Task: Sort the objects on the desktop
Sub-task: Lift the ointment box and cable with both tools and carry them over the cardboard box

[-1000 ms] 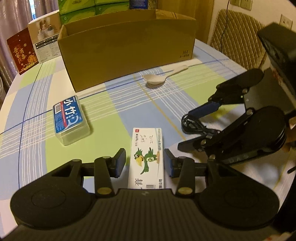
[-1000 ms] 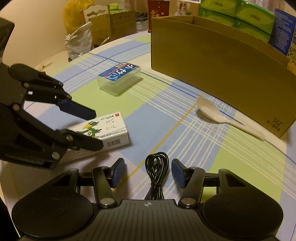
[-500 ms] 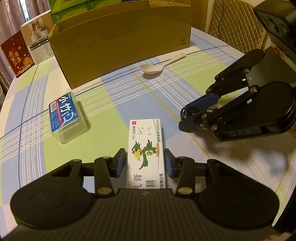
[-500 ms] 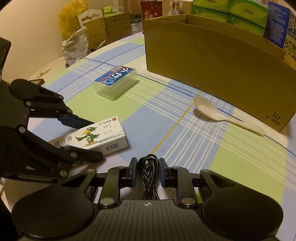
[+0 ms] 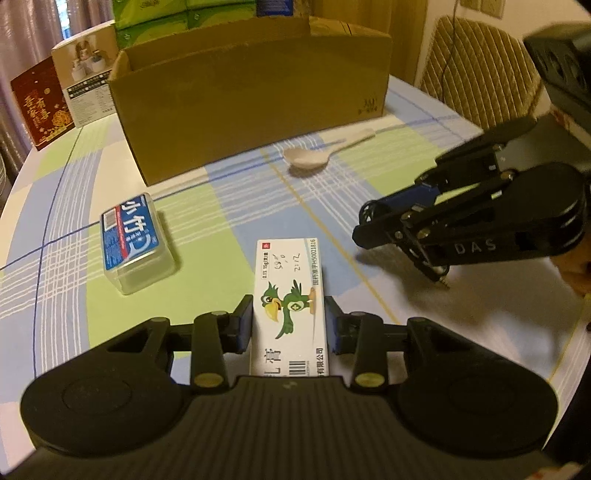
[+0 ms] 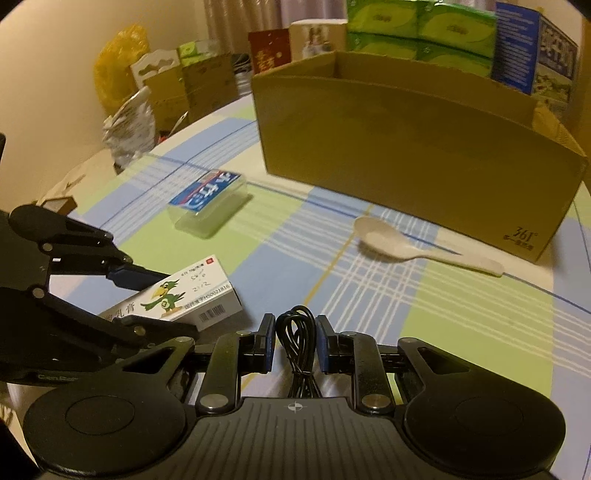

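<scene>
My left gripper is shut on a white medicine box with a green parrot and holds it just above the checked tablecloth. It also shows in the right wrist view. My right gripper is shut on a coiled black cable, lifted off the cloth. The right gripper also shows in the left wrist view, to the right of the box. A white spoon lies in front of an open cardboard box. A clear case with a blue label lies at the left.
Green tissue packs, a red box and a white carton stand behind the cardboard box. Bags and small cartons crowd the table's far left edge. A padded chair stands at the back right.
Both grippers closed: the left on the medicine box, the right on the cable. Both have lifted their loads slightly off the cloth and moved a little.
</scene>
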{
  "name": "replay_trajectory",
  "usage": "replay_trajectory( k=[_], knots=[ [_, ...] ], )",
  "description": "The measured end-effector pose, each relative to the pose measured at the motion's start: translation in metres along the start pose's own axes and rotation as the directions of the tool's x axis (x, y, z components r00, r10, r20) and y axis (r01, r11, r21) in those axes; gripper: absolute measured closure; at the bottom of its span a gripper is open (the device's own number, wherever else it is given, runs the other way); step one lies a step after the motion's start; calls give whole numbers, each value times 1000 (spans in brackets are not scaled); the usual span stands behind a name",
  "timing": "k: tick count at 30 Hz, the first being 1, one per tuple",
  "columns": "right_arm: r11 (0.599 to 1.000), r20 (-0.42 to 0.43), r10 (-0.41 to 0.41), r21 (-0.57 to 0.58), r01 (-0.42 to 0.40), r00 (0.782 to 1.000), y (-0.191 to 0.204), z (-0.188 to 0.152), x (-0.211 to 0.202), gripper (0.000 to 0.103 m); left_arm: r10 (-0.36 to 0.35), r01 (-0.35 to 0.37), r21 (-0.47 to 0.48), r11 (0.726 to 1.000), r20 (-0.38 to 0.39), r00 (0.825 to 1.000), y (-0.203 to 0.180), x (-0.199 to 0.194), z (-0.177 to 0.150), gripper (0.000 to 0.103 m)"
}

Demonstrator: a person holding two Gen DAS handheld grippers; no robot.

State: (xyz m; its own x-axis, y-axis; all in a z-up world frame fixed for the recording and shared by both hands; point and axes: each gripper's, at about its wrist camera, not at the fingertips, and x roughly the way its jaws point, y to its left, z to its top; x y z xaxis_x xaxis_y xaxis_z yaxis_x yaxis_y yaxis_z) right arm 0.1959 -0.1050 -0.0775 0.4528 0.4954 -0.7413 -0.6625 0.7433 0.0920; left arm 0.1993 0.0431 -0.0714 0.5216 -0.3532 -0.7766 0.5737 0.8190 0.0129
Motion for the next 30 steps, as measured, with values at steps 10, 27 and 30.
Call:
replay_trajectory(
  k=[10,27,30],
  knots=[
    [996,38,-39,84,36,999,-15,3,-14,95,-2,5,-72,997,39,999,2,-9,7,70],
    [987,117,-68,152,50,991,-26,10,-43,96,33,-22,-137,990,79,996,4,-23,15,70],
    [986,130,-75,156,54,989,-27,11,-51,96,38,-25,-148,989,83,996,3,-27,18,70]
  ],
)
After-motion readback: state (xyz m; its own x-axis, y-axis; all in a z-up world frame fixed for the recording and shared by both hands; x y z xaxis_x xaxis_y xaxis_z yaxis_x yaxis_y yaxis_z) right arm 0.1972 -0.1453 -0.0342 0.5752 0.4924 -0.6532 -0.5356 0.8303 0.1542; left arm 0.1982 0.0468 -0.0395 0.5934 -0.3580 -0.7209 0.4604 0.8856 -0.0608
